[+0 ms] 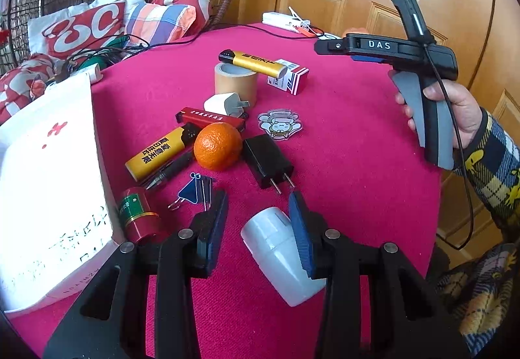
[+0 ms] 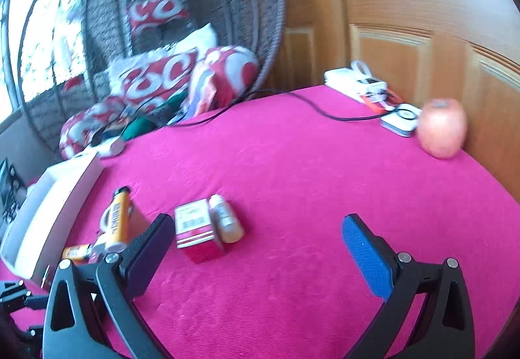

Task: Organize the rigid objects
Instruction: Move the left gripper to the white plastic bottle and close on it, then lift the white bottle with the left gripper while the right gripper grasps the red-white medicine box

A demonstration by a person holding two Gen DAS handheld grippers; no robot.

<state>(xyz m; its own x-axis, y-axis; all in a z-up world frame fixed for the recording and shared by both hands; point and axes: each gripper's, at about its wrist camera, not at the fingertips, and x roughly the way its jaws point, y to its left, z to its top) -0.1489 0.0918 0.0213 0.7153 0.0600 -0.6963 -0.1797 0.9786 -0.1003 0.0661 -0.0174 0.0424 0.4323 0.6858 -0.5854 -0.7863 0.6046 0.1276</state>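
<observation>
from your left wrist camera, your left gripper [image 1: 258, 212] hangs low over the pink worktop [image 1: 351, 144] with its jaws apart; a white bottle [image 1: 276, 253] lies on its side between them, against the blue pad of the right-hand finger [image 1: 300, 235] and clear of the other. just ahead lie a black plug adapter [image 1: 268, 162], an orange [image 1: 218, 146], a yellow lighter [image 1: 161, 152], a black pen [image 1: 169, 171], a binder clip [image 1: 191, 191] and a small red canister [image 1: 138, 216]. further back a second yellow lighter [image 1: 252, 62] rests across a tape roll [image 1: 235, 82], beside a red-and-white box [image 1: 287, 77]. a white open box [image 1: 48, 190] stands at the left edge. your right hand [image 1: 455, 112] holds its gripper up over the right side of the worktop.

from your right wrist camera, blurred, your right gripper [image 2: 256, 248] is spread wide and holds nothing. the red-and-white box [image 2: 196, 230] sits ahead with a small pale bottle [image 2: 226, 217] touching it. an apple [image 2: 442, 128] sits at the far right edge.
</observation>
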